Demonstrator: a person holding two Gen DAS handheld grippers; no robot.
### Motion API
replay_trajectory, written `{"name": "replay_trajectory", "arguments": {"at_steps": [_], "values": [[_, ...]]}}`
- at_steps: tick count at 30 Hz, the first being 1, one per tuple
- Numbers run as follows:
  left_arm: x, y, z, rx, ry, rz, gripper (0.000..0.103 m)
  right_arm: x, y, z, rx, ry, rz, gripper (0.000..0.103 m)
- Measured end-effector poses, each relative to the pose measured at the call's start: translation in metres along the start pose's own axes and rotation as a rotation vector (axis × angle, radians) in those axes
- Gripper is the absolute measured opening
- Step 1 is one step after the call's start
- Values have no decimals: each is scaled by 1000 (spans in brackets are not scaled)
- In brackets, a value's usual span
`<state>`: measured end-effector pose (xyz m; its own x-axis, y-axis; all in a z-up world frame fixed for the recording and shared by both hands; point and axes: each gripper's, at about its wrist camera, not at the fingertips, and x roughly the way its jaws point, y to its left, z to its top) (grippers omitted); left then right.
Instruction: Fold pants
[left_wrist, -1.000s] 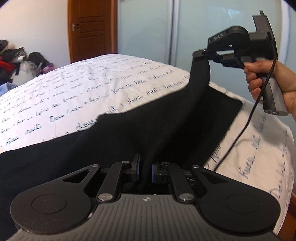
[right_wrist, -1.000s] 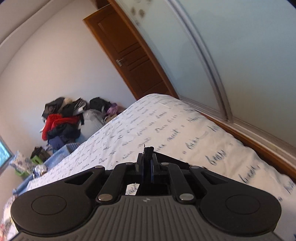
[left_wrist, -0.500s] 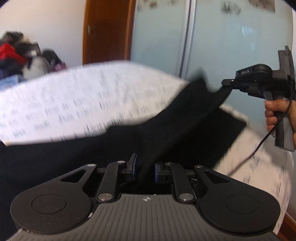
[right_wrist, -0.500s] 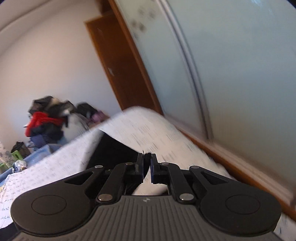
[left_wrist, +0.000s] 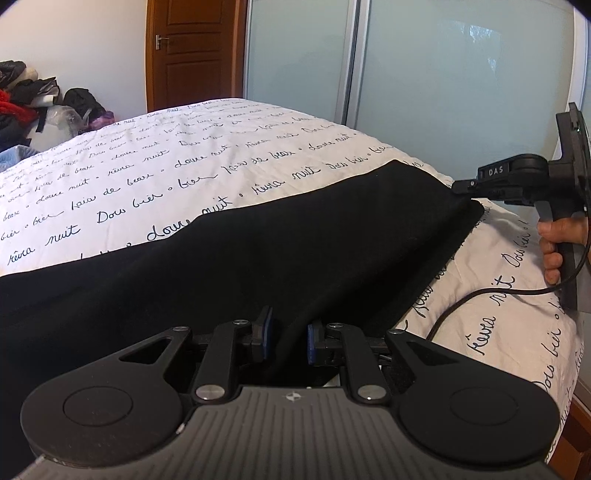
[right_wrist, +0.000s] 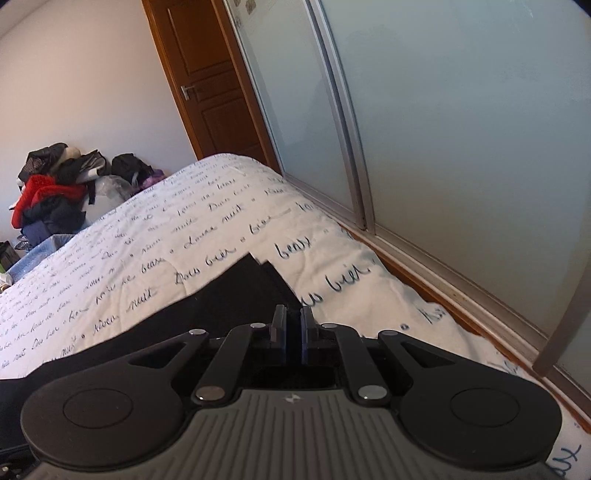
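Note:
Black pants lie flat across the white bed with script print, folded lengthwise. My left gripper sits at the pants' near edge, its jaws slightly apart with black fabric between them. My right gripper shows at the right in the left wrist view, shut on the far corner of the pants, low on the bed. In the right wrist view the right gripper has its blue pads nearly together on the black cloth.
Frosted sliding wardrobe doors run along the bed's far side. A wooden door stands at the back. A pile of clothes and bags sits beyond the bed's far left. A black cable trails over the sheet.
The right gripper has come down from high above the bed, laying the raised pant leg flat over the other. The left gripper's jaws have widened a little.

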<state>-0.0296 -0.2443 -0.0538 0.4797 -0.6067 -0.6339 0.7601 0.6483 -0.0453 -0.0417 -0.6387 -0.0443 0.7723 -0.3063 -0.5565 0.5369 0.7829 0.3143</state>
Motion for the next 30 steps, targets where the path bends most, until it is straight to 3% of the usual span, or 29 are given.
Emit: {"name": "replay_trajectory", "arguments": {"at_steps": [10, 26, 30], "values": [[0, -6, -2, 25, 4, -4, 21, -16, 17, -9, -137, -52, -74, 7], [4, -11, -6, 65, 9, -13, 21, -10, 11, -24, -173, -1, -120, 8], [1, -7, -2, 38, 18, -45, 33, -19, 12, -17, -155, -47, -148, 19]]}}
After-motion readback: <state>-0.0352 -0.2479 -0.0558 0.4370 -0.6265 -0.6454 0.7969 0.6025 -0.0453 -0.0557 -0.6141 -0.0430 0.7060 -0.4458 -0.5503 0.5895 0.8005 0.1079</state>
